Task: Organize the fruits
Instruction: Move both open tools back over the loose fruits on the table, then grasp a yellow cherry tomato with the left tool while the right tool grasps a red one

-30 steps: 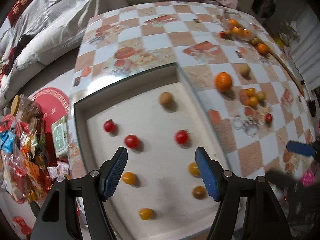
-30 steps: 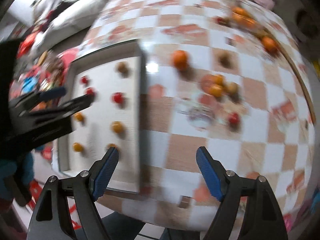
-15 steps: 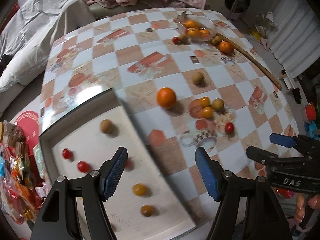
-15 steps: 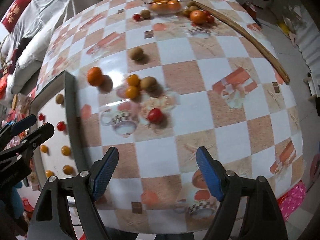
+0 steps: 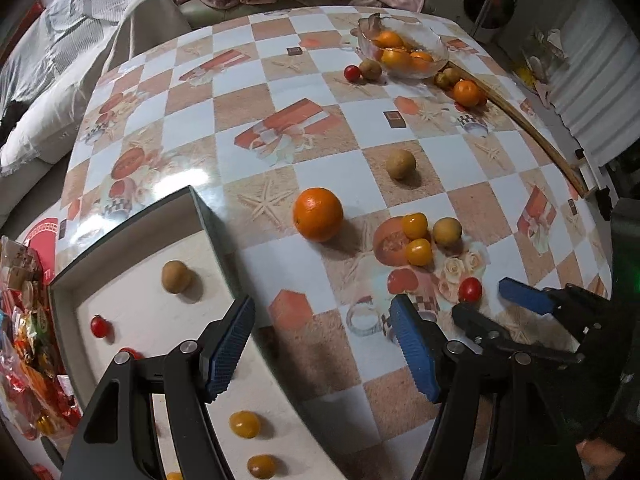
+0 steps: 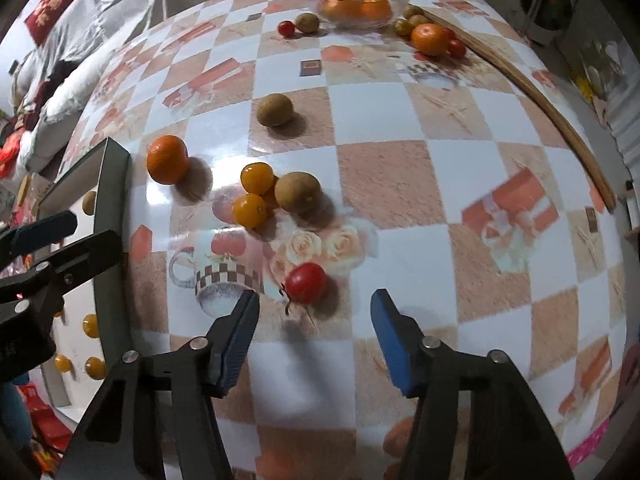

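A red cherry tomato [image 6: 306, 282] lies on the checked tablecloth, right at the tips of my right gripper [image 6: 314, 314]. Its jaws are closing, the tomato sits in the gap, and the pads stand clear of it. My left gripper [image 5: 320, 336] hangs open and empty over the right wall of the grey tray [image 5: 208, 216]. That tray holds a brown fruit [image 5: 176, 276], red tomatoes [image 5: 99, 326] and yellow tomatoes [image 5: 245, 424]. Loose on the table are an orange [image 5: 318, 214], two yellow tomatoes [image 5: 415, 226] and a brown fruit [image 5: 447, 231].
A glass bowl [image 5: 434, 60] with oranges stands at the far side, with small fruits around it. Another brown fruit [image 5: 401, 164] lies mid-table. A wooden stick [image 5: 532, 128] runs along the right edge. Snack packets [image 5: 24, 320] lie left of the tray.
Both grippers moved from over the tray to the right across the table. The right one sank toward the red tomato and its jaws narrowed.
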The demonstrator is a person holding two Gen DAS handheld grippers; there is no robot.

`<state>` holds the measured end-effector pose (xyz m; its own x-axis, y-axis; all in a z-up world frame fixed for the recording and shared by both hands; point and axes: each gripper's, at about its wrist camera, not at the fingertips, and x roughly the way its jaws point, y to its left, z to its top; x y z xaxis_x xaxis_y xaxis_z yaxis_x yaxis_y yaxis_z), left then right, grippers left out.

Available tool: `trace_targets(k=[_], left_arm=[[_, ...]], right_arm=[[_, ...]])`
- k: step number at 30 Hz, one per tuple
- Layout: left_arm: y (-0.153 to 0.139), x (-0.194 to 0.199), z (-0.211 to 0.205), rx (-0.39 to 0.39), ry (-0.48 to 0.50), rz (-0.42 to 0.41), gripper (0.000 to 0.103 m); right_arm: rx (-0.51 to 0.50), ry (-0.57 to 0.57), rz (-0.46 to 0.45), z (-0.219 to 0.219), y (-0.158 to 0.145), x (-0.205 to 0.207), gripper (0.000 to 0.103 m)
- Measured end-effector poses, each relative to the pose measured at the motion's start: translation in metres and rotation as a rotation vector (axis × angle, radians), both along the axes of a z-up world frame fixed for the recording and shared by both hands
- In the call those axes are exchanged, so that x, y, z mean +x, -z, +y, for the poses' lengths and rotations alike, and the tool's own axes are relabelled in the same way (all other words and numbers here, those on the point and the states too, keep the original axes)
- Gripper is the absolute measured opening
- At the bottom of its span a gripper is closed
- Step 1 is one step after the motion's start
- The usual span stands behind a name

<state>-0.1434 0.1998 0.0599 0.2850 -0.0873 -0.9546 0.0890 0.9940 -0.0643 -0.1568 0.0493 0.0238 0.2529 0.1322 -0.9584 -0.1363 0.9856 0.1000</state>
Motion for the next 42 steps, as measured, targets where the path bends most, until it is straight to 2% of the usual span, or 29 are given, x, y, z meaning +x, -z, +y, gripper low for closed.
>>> trace_targets(k=[3,10,14,23,28,29,32,35,37,40,42], left_arm=[[0.004,0.004,-0.004,-0.010,-0.004,0.008,0.071],[0.015,0.017,-0.018,-0.020,0.021,0.005,0.071],[0.023,0.022,-0.025,-0.021,0.030,0.013,0.071],[0.043,0.028,-0.050,-0.042,0.073,0.045,0.071],[0.052,0.033,-0.060,-0.041,0.054,0.048,0.071],[0.052,0.033,-0.061,-0.036,0.052,0.042,0.070],[0.052,0.034,-0.064,-0.002,0.057,0.027,0.055],[0.050,0.035,-0.065,-0.029,0.065,0.021,0.041],[0.049,0.034,-0.068,-0.063,0.081,0.021,0.022],[0.048,0.033,-0.072,-0.059,0.098,0.011,0.022],[0.048,0.033,-0.066,-0.111,0.087,0.029,0.022]], right_arm=[[-0.012,-0.019,-0.013,0.003,0.006,0.001,0.053],[-0.023,-0.043,-0.067,0.003,0.008,0.002,0.051],[-0.043,-0.052,-0.097,-0.001,0.007,0.002,0.025],[-0.023,0.052,-0.083,-0.039,0.006,0.001,0.024],[-0.019,0.060,-0.079,-0.044,0.006,0.001,0.024],[-0.018,0.060,-0.079,-0.044,0.006,0.001,0.024],[-0.017,0.060,-0.080,-0.044,0.007,0.000,0.024],[-0.015,0.060,-0.079,-0.045,0.007,0.001,0.024],[-0.016,0.060,-0.079,-0.045,0.007,0.001,0.024],[-0.011,0.062,-0.077,-0.046,0.006,0.001,0.024],[-0.008,0.066,-0.074,-0.046,0.006,0.002,0.024]])
